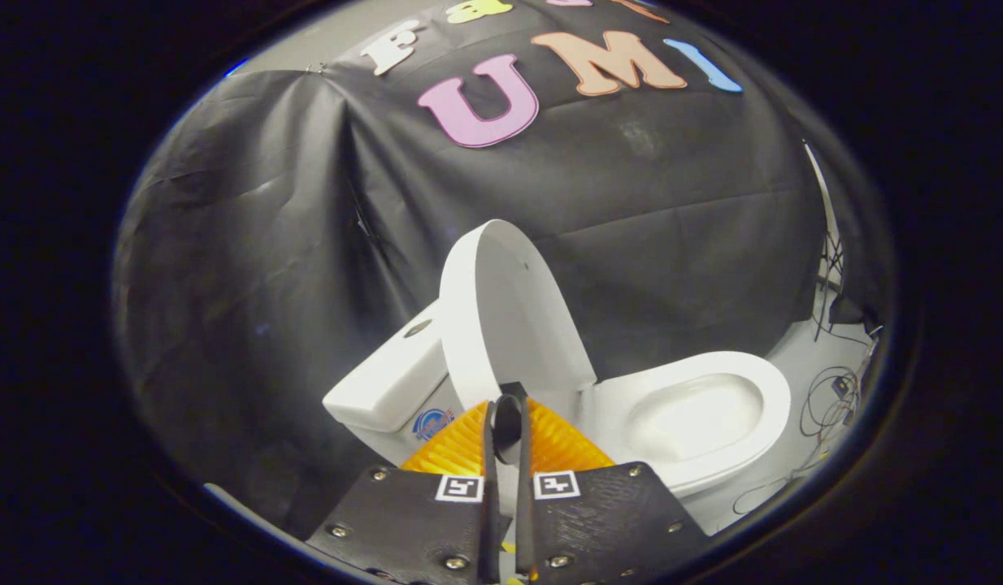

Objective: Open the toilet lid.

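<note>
The white toilet stands just ahead of my fingers. Its lid (510,309) is raised, standing nearly upright and leaning back toward the tank (388,378). The seat ring (774,406) and the bowl inside it lie uncovered beyond and right of the fingers. My gripper (508,400) is shut, its fingertips meeting in front of the lid's lower edge near the hinge. Nothing is held between them. I cannot tell whether the tips touch the lid.
The black cloth wall (266,244) hangs close behind the toilet and to its left. Loose cables (831,398) lie on the pale floor beyond the seat, with a dark stand (827,268) above them.
</note>
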A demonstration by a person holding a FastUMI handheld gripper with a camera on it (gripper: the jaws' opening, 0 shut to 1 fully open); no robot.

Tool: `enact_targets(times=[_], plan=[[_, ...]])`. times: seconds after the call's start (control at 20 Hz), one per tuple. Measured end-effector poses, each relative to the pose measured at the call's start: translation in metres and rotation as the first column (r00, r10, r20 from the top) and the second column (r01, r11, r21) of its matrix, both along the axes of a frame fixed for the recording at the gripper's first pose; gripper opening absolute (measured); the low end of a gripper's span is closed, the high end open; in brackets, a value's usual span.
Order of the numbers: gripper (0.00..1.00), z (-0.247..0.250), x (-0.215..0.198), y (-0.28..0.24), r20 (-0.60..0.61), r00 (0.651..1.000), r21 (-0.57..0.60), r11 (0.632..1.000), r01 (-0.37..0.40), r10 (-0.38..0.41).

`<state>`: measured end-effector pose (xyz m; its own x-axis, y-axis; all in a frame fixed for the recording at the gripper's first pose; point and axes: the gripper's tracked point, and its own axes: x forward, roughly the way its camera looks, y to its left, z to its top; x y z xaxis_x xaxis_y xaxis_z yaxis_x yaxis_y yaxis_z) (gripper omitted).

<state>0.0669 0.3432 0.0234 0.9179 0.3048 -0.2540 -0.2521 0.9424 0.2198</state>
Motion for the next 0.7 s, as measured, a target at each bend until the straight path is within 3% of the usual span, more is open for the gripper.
enact_targets(times=[0.7], plan=[[0.08, -0.011, -0.003, 0.022, 0.016, 0.997, -0.003, 0.998, -0.07, 0.07]])
